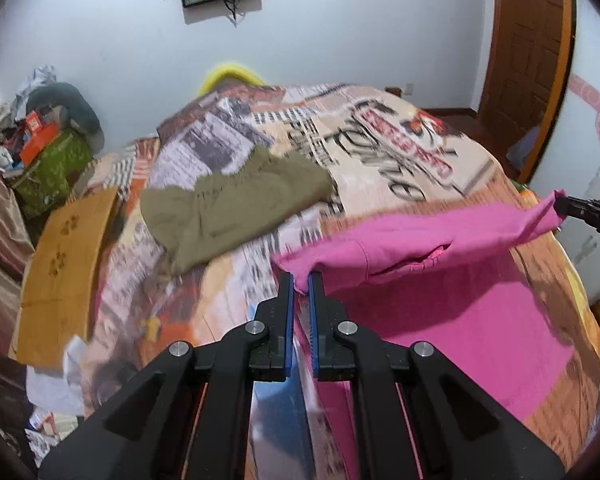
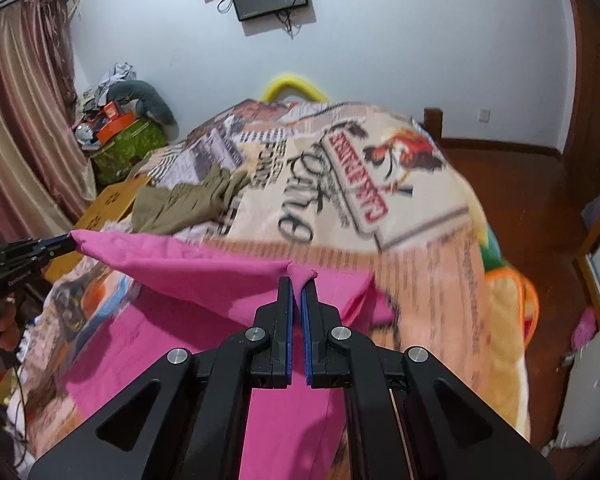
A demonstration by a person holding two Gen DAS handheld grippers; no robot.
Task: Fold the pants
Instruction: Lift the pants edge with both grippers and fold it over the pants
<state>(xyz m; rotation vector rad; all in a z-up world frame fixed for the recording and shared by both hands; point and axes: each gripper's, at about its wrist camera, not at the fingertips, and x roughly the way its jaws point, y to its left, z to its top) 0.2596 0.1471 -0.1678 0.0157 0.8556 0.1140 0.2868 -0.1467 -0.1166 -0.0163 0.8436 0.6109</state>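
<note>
Pink pants (image 1: 440, 280) lie on the bed, one end lifted off the printed bedspread (image 1: 380, 152). My left gripper (image 1: 301, 280) is shut on one corner of that lifted end. My right gripper (image 2: 299, 284) is shut on the other corner of the pink pants (image 2: 204, 268). The cloth stretches taut between both grippers, and the rest hangs down onto the bed. In the left wrist view the right gripper (image 1: 560, 204) shows at the right edge, pinching the pink cloth. The left gripper (image 2: 70, 242) appears at the left of the right wrist view.
Olive-green pants (image 1: 236, 204) lie crumpled further back on the bed. A brown cardboard sheet (image 1: 64, 264) lies along the left side. Boxes and clutter (image 1: 48, 152) stand in the far left corner. A wooden door (image 1: 528, 48) is on the right, wooden floor (image 2: 540, 200) beside the bed.
</note>
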